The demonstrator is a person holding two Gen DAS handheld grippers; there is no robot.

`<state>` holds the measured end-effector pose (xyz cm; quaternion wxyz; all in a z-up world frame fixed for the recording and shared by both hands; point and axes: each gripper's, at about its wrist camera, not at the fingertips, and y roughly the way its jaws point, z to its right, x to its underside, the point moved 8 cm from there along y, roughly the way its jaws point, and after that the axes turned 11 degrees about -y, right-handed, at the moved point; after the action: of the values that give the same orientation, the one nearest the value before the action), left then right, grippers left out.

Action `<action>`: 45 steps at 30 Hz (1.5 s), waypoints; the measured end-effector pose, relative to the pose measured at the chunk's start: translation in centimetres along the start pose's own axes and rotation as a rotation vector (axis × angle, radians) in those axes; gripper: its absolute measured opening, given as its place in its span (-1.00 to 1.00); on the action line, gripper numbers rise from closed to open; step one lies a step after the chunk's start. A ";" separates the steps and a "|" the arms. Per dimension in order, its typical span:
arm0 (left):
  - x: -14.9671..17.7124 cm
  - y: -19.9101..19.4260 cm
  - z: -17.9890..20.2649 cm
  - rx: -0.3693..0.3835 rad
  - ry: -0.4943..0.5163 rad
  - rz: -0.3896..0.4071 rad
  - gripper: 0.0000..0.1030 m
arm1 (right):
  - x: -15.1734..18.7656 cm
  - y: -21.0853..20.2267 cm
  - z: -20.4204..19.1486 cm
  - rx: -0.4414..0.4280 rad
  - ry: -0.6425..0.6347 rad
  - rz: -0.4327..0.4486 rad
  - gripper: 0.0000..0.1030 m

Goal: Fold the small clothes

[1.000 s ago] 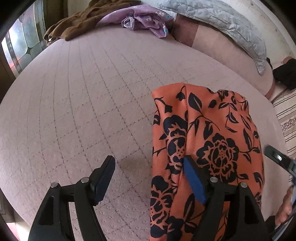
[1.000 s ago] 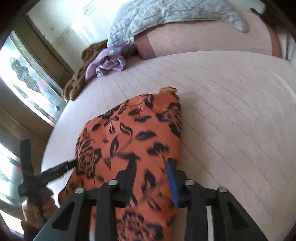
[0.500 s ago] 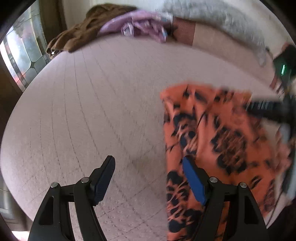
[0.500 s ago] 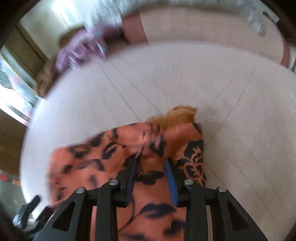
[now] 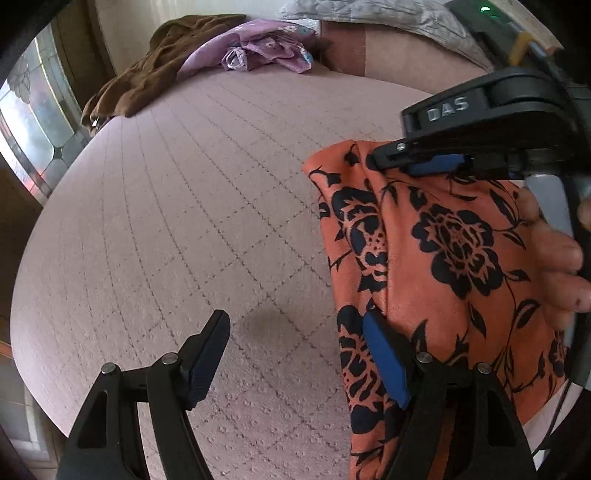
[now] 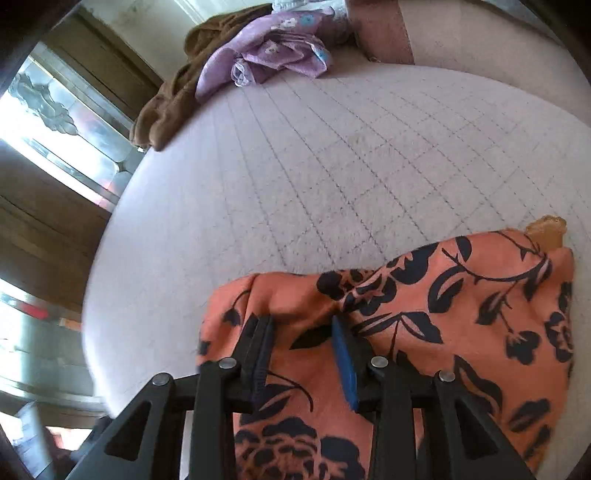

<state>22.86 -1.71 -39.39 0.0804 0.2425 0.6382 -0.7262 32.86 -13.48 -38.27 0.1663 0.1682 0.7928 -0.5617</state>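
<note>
Pinching a raised fold of the orange floral cloth (image 6: pixel 461 314), right gripper (image 6: pixel 303 332) half-open; left gripper (image 5: pixel 295 350) gapes wide, empty, over the bedspread (image 5: pixel 184 203).

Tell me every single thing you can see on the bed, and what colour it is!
Floral garment: one, orange with black flowers, near edge of the bed, under both grippers.
Bedspread: one, pale pink with stitched squares, covers the bed.
Purple cloth: one, lilac, bunched at the far side.
Brown cloth: one, dark brown, heaped beside the purple one.
Quilt: one, light grey, far edge.
Window: one, patterned glass, beside the bed.
Left gripper: black with blue pads, jaws wide apart, one finger over the garment's edge.
Right gripper: black with blue pads, a fold of the garment between its jaws.
Hand: one, holding the right gripper.
</note>
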 end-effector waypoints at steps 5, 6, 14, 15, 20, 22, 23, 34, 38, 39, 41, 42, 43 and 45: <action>-0.6 -1.1 0.0 -0.005 -0.003 0.038 0.45 | 0.6 -3.1 0.0 -0.038 0.009 0.014 -0.29; -0.7 -1.2 0.3 -0.007 0.000 0.047 0.45 | 1.5 -4.2 0.1 -0.032 0.004 0.031 -0.29; -2.0 -3.2 1.3 0.025 -0.041 0.096 0.45 | 7.2 -11.4 4.7 0.026 0.037 0.135 0.35; -2.1 -3.4 1.4 0.039 -0.049 0.101 0.46 | 7.7 -11.8 5.4 0.031 0.046 0.134 0.35; -2.9 -3.8 1.6 0.052 -0.064 0.128 0.46 | 12.3 -13.6 8.7 0.035 0.105 0.116 0.35; -3.1 -3.3 1.7 0.051 -0.066 0.125 0.45 | 13.5 -13.7 9.5 0.027 0.124 0.105 0.35; -3.1 -3.1 1.9 0.049 -0.063 0.122 0.46 | 14.3 -13.6 9.9 0.016 0.134 0.098 0.35; -2.9 -2.6 3.5 0.055 -0.043 0.104 0.46 | 17.0 -13.6 12.6 -0.141 0.206 0.133 0.35; -3.0 -2.2 3.7 0.050 -0.045 0.098 0.46 | 17.0 -13.3 13.1 -0.220 0.240 0.159 0.35; -3.1 -2.1 3.7 0.048 -0.046 0.097 0.46 | 17.0 -13.2 13.2 -0.230 0.244 0.162 0.35; -3.1 -1.8 3.9 0.044 -0.044 0.092 0.46 | 17.0 -12.9 13.2 -0.261 0.249 0.171 0.35; -3.1 -1.7 4.0 0.042 -0.044 0.090 0.46 | 17.0 -12.8 13.1 -0.284 0.251 0.176 0.35; -3.1 -1.6 4.1 0.041 -0.043 0.090 0.47 | 17.0 -12.6 13.1 -0.298 0.252 0.177 0.35; -3.1 -1.4 4.1 0.035 -0.039 0.091 0.50 | 17.1 -12.2 13.1 -0.316 0.257 0.176 0.35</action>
<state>23.94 -6.06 -36.41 0.1215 0.2586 0.6122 -0.7373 13.10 -28.29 -39.90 0.1367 0.2788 0.8679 -0.3877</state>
